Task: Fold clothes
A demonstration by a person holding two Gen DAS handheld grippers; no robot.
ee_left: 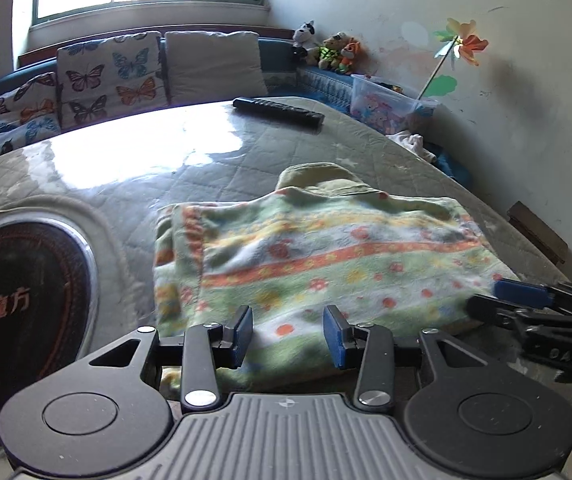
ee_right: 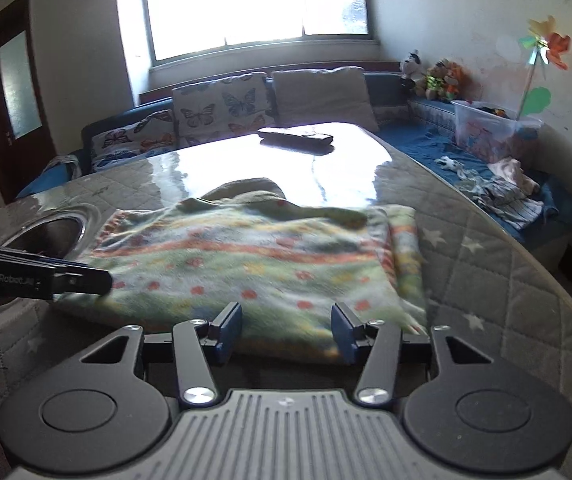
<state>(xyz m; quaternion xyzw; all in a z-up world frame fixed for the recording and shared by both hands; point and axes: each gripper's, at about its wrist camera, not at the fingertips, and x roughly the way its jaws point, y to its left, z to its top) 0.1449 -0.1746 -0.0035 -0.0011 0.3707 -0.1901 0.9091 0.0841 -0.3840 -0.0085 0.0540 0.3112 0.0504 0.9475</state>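
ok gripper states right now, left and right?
Left gripper: open, holding nothing, above the near edge of the flowered garment.
Right gripper: open, holding nothing, same edge.

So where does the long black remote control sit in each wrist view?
Left wrist: long black remote control upper centre, far side of the quilted table, right of the butterfly cushion.
Right wrist: remote upper centre, in window glare.
Shared landmark: butterfly cushion.
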